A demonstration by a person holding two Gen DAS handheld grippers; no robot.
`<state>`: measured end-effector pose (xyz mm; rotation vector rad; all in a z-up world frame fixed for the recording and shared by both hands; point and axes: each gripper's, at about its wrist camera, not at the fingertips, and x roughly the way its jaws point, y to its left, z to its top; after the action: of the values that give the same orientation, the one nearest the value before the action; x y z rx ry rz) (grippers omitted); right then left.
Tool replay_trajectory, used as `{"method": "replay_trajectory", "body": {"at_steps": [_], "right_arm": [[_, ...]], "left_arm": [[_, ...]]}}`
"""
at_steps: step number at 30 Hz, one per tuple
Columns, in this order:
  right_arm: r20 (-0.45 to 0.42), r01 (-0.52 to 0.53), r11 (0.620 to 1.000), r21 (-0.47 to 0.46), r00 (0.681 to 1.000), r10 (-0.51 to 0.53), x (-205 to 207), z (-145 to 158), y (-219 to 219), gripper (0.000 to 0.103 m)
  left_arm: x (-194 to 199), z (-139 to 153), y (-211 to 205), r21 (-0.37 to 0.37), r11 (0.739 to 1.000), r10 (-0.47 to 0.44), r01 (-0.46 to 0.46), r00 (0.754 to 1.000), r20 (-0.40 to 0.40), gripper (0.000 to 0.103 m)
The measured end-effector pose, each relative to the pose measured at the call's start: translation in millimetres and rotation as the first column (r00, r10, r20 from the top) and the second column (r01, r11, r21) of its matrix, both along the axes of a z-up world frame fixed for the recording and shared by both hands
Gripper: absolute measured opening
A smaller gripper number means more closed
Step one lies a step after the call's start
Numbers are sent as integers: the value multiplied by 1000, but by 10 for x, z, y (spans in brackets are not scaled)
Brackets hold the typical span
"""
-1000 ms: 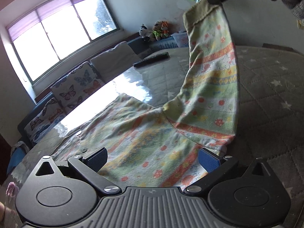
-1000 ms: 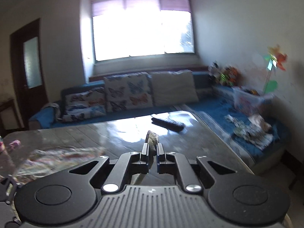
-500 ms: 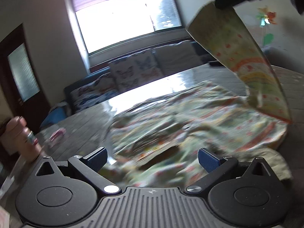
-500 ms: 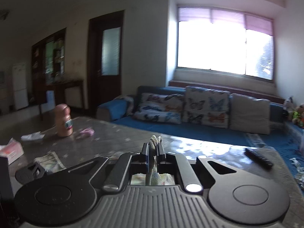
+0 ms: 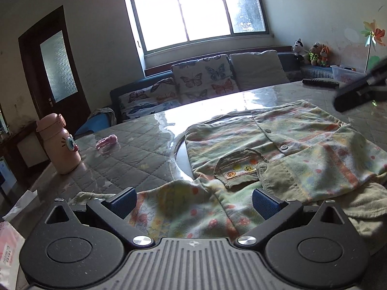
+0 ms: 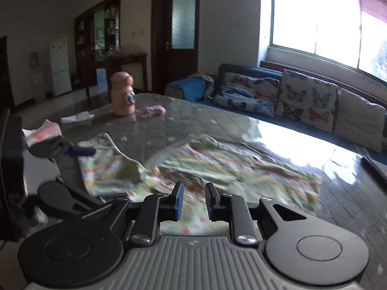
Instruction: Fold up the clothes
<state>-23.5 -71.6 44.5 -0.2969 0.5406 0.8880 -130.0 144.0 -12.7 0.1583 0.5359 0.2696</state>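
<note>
Now at nine o'clock, left tongs (image 5: 193,201) spread wide over a sleeve, clamped on nothing. Centre: pale green flowered cotton shirt (image 5: 285,149) flat on quilted grey tabletop (image 5: 135,154), likely for folding. At three o'clock, right tongs (image 6: 193,199) opening, empty.

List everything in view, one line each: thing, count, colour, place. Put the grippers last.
shirt: one, pale green with orange print, spread on the table
table: one, grey quilted cover
bottle: one, pink, table's left side
pink item: one, beside the bottle
remote: one, black, far right table edge
butterfly cushions: several, on the blue sofa
plush toys: three, far right corner
left gripper: fingers wide apart, over the shirt
right gripper: jaws opening, nothing between them
</note>
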Motion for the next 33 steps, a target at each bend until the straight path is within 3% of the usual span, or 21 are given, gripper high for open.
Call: {"method": "replay_trajectory", "body": {"at_steps": [12, 19, 23, 28, 33], "right_arm": [[-161, 207, 969, -134, 960, -227, 242, -746, -777, 19], [-120, 215, 971, -106, 966, -227, 369, -634, -797, 19], [-90, 219, 973, -74, 970, -226, 568, -584, -676, 19], [-97, 232, 967, -102, 966, -242, 865, -760, -514, 19], [-92, 215, 971, -102, 970, -224, 860, -808, -504, 19]], "left_arm": [[337, 37, -405, -15, 994, -109, 109, 994, -1, 103], [522, -24, -501, -26, 991, -132, 131, 991, -28, 103], [598, -99, -564, 12, 991, -131, 132, 990, -49, 103], [656, -221, -550, 41, 993, -110, 114, 990, -87, 103], [657, -292, -457, 44, 995, -83, 88, 990, -111, 103]]}}
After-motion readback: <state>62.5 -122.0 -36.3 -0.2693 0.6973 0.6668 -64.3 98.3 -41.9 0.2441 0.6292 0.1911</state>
